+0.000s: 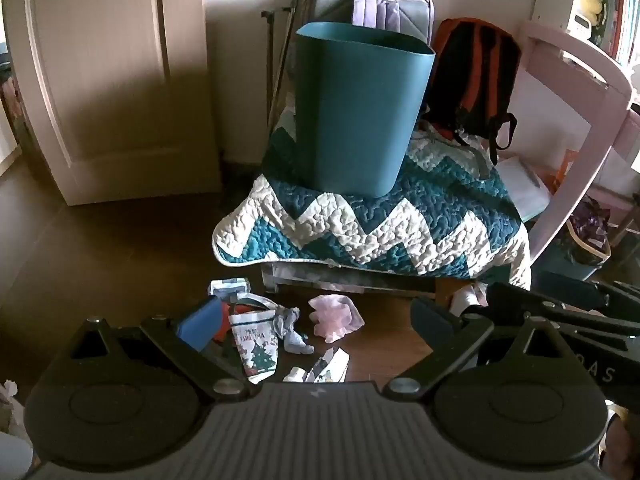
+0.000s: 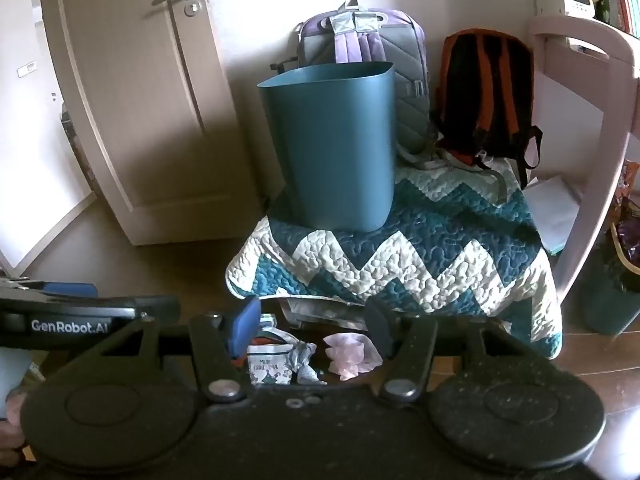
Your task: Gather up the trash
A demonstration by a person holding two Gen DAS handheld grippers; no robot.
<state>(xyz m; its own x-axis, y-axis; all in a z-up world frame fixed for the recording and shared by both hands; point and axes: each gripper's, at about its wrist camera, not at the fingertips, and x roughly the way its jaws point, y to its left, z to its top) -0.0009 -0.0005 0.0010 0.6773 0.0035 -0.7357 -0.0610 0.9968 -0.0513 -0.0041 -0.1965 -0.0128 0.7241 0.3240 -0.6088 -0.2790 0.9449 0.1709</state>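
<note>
Trash lies on the floor ahead of me: a pink tissue wad point(image 1: 336, 318), a printed paper cup point(image 1: 256, 344) and a crumpled grey wrapper point(image 1: 292, 330). My left gripper point(image 1: 316, 322) and right gripper point(image 2: 310, 326) both hang spread wide, holding nothing. I see the teal bin point(image 1: 358, 108) upright on the zigzag quilt point(image 1: 400, 224), backpacks behind it.

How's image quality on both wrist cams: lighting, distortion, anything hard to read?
Left wrist: strong fisheye bend on the door, bright wall patch up top, floor litter such as the pink tissue dim in shadow. Right wrist: same bending, glare above the purple backpack, teal bin evenly lit, trash under the gripper dark and soft.
</note>
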